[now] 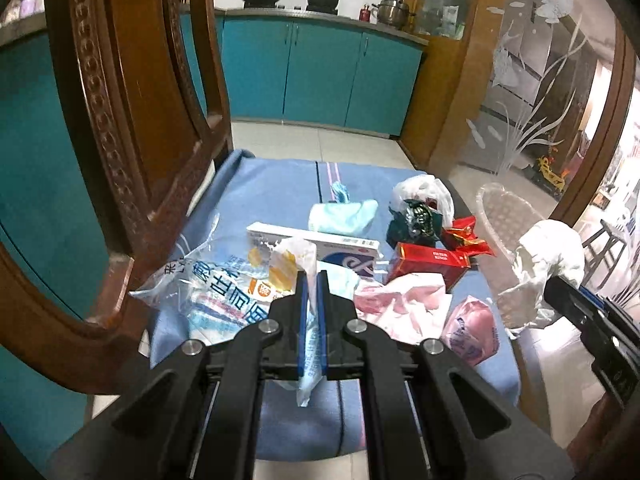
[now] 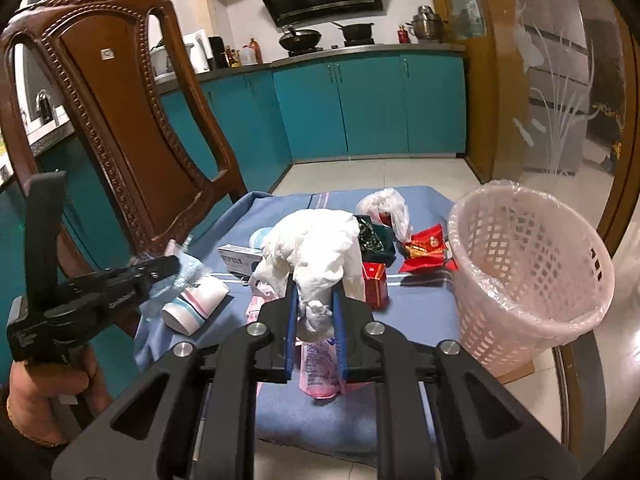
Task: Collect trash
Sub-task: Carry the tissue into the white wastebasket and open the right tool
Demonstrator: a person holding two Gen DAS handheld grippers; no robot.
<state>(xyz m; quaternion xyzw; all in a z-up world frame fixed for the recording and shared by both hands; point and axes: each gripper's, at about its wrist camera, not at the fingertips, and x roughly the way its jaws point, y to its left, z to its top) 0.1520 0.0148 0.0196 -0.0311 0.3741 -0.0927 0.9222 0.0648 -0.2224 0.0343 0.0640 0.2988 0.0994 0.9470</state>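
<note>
Your left gripper (image 1: 312, 280) clamps a clear printed plastic bag (image 1: 224, 292) on the blue cloth (image 1: 272, 188) | your right gripper (image 2: 314, 292) pinches a crumpled white tissue wad (image 2: 316, 248) beside the pink lattice wastebasket (image 2: 532, 280)

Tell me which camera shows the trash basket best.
The right wrist view: the pink lattice basket with its clear liner shows nearly whole, at the cloth's right edge. The left wrist view catches only a faint, washed-out part of it behind the crumpled white tissue.

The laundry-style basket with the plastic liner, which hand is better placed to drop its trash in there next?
Right. The right gripper is shut on crumpled white tissue, with the basket just beside it. The left gripper, clamping a plastic wrapper, sits far across by the chair.
</note>
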